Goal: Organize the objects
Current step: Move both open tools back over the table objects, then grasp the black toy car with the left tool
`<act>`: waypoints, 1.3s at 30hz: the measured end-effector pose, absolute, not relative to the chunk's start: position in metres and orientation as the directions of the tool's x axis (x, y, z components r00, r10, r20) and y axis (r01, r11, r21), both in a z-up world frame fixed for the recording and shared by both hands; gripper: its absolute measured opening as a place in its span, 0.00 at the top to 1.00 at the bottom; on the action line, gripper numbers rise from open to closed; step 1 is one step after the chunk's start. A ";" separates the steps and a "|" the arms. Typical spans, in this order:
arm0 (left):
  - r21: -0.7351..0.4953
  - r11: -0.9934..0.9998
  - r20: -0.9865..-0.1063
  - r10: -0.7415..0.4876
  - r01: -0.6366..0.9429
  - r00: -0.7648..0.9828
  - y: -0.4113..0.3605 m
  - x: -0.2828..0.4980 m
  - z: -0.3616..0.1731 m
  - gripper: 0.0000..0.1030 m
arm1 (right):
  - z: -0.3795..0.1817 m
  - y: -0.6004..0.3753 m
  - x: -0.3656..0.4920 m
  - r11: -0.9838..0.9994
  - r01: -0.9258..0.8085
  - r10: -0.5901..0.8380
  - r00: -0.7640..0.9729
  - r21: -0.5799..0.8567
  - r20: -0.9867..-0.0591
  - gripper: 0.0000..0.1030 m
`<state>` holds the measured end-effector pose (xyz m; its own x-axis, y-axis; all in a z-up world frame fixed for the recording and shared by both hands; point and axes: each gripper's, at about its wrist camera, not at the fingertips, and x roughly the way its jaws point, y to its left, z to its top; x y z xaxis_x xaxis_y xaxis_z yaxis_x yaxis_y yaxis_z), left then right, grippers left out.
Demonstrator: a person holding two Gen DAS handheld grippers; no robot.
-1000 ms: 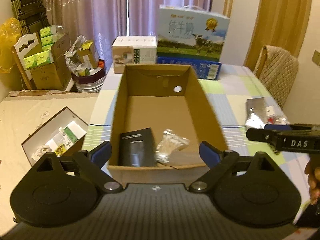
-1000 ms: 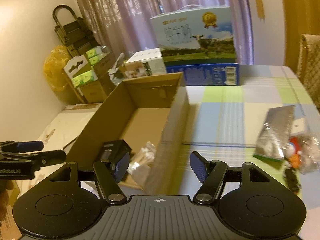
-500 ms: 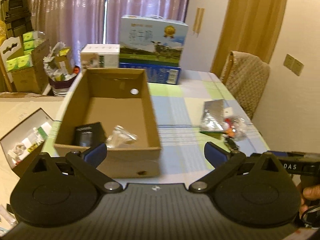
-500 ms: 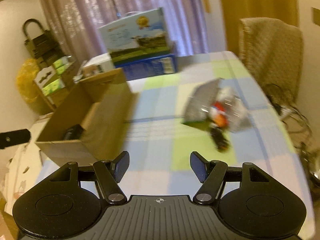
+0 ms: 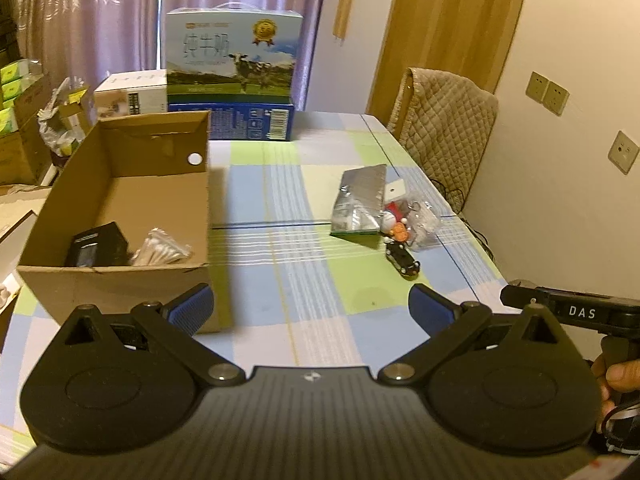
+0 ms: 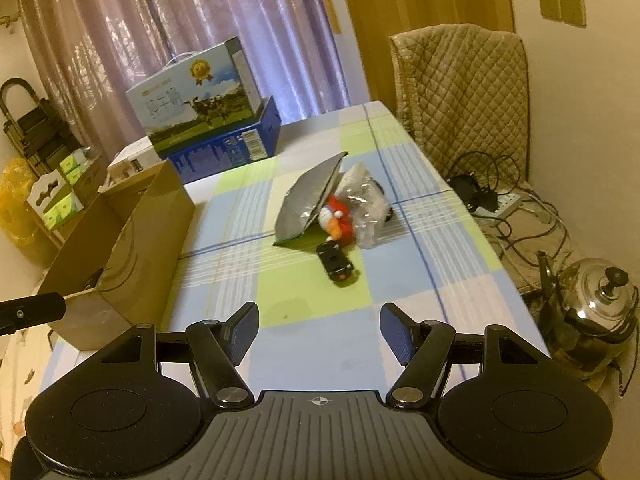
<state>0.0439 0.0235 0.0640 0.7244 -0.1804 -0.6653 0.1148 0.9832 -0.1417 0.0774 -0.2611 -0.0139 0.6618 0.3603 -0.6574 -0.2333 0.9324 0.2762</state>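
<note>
We hold both tools above the near edge of the checked tablecloth (image 5: 312, 208), a smooth cloth of blue, green and white squares. Our left gripper (image 5: 310, 308) has its two ribbed blue pads spread wide with nothing between them; our right gripper (image 6: 318, 326) is likewise released and empty.

On the left stands one open cardboard box (image 5: 120, 280), rectangular, matte brown, with a round hole in its far wall. Inside, at the near end, we count two things: a small black box (image 5: 94, 242) and a crinkled clear bag of what look like cotton swabs (image 5: 162, 246), touching each other.

To the right, well apart from the box, lies a loose cluster: one flat silvery foil pouch (image 6: 308, 204), one red-and-white plush figure (image 6: 338, 218) just beside it, one clear crumpled plastic bag (image 6: 366, 208), and one small glossy black toy car (image 6: 334, 262) nearest us.

At the far edge sit one printed milk carton case (image 5: 230, 58) on a blue box. A quilted chair cover (image 6: 460, 88) hangs at the right; a shiny metal kettle (image 6: 592, 316) rests on the floor.
</note>
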 end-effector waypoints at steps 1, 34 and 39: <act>-0.144 0.982 -0.666 -0.185 0.119 0.722 0.021 0.045 0.063 0.01 | -0.014 -0.264 0.078 0.934 -0.228 0.356 0.665 0.276 -0.657 0.37; -0.143 0.971 -0.721 -0.235 0.192 0.652 -0.119 0.187 -0.045 0.09 | -0.049 -0.313 0.197 0.950 -0.285 0.287 0.649 0.124 -0.704 0.38; -0.135 0.974 -0.733 -0.221 0.180 0.644 -0.132 0.211 -0.073 0.14 | -0.069 -0.313 0.221 0.954 -0.276 0.275 0.634 0.121 -0.722 0.38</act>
<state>0.2110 -0.1321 -0.0730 0.6438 -0.2207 -0.7326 0.1800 0.9743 -0.1354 0.2209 -0.3135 -0.0687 0.6343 0.2752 -0.7225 -0.2762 0.9535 0.1207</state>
